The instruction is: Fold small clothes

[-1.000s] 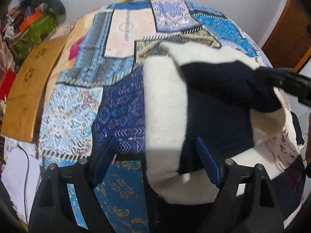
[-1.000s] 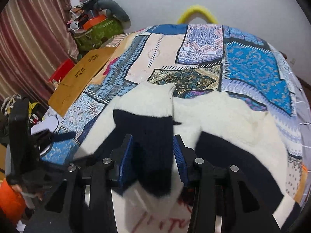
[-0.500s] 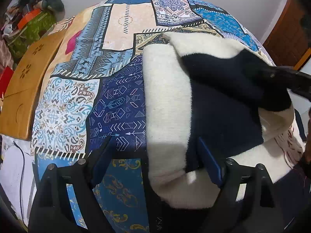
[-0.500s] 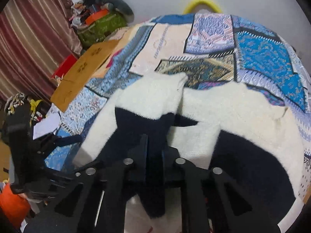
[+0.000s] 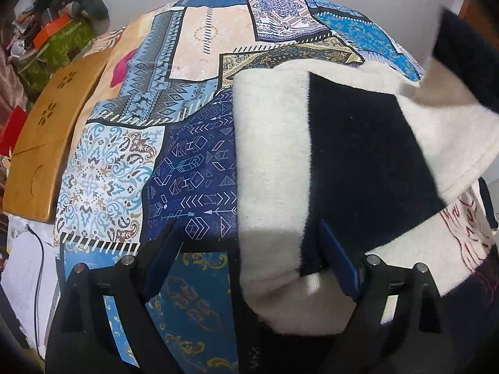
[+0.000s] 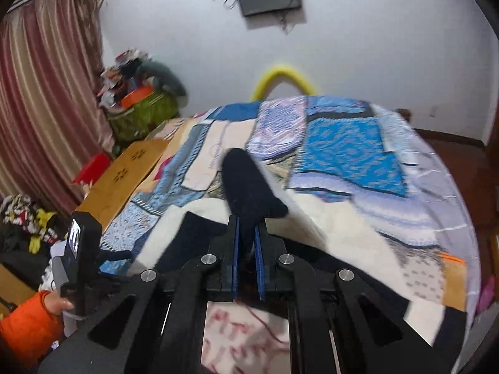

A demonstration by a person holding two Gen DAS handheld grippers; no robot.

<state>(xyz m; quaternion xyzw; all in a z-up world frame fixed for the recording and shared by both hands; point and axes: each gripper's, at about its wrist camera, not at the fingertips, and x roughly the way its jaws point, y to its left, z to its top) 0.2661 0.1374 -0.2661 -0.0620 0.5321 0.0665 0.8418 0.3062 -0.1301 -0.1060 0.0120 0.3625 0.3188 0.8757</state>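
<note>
The fuzzy cream-and-navy knitted sweater lies spread on the patchwork bedspread, its folded left edge reaching down between the wide-apart blue pads of the left gripper. That gripper is released: its right pad rests at the navy panel, its left pad stands over bare bedspread, and neither presses the cloth. It points steeply down at the bed.

The right gripper is clenched on a navy sleeve of the sweater; the cloth is pinched between its blue pads and juts out ahead of the fingertips in a dark, rounded tongue held above the bed. In the left wrist view the same raised sleeve hangs at the upper right, navy above a cream underside. The right gripper tilts moderately downward, and its picture is blurred.

A hand in an orange sleeve grips the left tool's handle at the lower left of the right wrist view. The sweater's pile is soft and woolly; red stitching marks its cream lower part. A tan wooden board lies along the bed's left side.
</note>
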